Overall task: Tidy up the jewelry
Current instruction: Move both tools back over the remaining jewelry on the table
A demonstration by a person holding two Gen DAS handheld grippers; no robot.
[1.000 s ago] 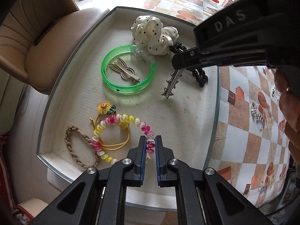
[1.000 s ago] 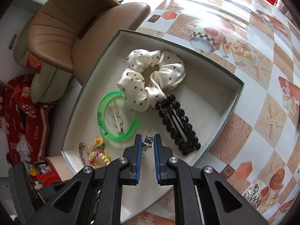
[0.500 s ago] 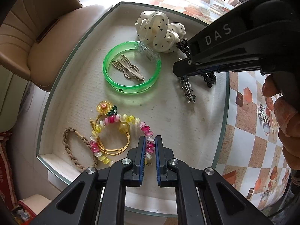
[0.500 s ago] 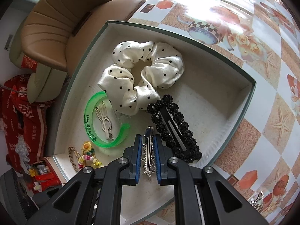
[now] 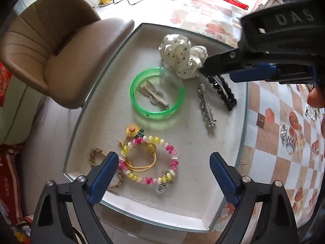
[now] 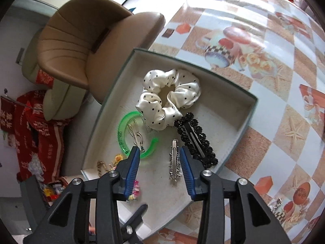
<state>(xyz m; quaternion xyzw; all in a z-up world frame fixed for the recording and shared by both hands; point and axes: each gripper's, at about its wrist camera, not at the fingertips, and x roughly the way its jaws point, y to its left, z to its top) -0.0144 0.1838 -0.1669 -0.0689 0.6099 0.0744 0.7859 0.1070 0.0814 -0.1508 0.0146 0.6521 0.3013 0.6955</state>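
Note:
A silver spiked hair clip [image 6: 174,160] lies flat in the white tray [image 6: 227,120], between my right gripper's [image 6: 160,162] open jaws; it also shows in the left wrist view [image 5: 207,107]. Beside it lie a black beaded clip [image 6: 195,138], a polka-dot scrunchie [image 6: 168,99] and a green bangle [image 5: 157,92] ringing a small metal clip [image 5: 154,95]. My left gripper [image 5: 164,174] is open above a pink-yellow bead bracelet [image 5: 150,158], a yellow flower hair tie [image 5: 133,131] and a braided cord [image 5: 95,156].
The tray sits at the corner of a table with a patterned cloth [image 6: 274,81]. Silver jewelry pieces [image 5: 288,140] lie on the cloth to the right of the tray. A tan chair [image 5: 54,48] stands beside the table's left edge.
My right gripper lowered the silver spiked clip into the tray, opened and let it go. My left gripper opened from shut and pulled back a little.

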